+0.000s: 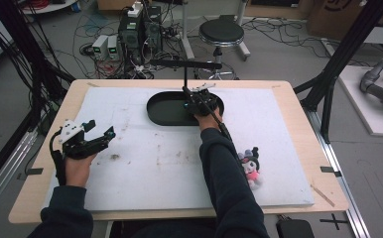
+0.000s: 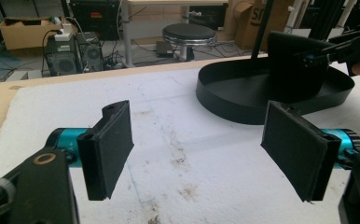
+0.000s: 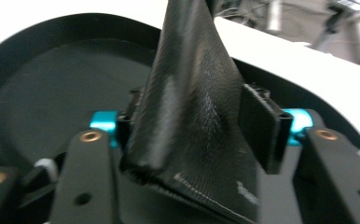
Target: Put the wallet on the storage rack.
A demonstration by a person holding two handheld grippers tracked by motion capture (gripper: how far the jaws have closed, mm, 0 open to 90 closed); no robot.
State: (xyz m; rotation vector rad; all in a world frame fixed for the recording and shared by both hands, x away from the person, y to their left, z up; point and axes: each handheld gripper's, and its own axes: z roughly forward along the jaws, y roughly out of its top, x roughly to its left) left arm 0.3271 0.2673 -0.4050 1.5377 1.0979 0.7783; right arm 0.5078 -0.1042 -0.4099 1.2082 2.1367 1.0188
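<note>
Already the right tool [image 1: 203,100] is hanging over the black oval plastic tray [image 1: 160,110] at the table's far side. Meanwhile the left tool [image 2: 201,149] is waiting, jaws wide apart and holding nothing. Finally, the right tool's loosened jaws are flanking, not pinching, the black fabric piece [image 3: 187,107] inside the tray: seemingly delivered, release nearly finished.

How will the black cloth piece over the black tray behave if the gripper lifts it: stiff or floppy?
Probably floppy: the black cloth piece drapes in a fold between the right gripper jaws. Likely light, since it is thin. Its woven, slightly shiny surface may slip. Dropped, it should slump onto the black tray.
</note>
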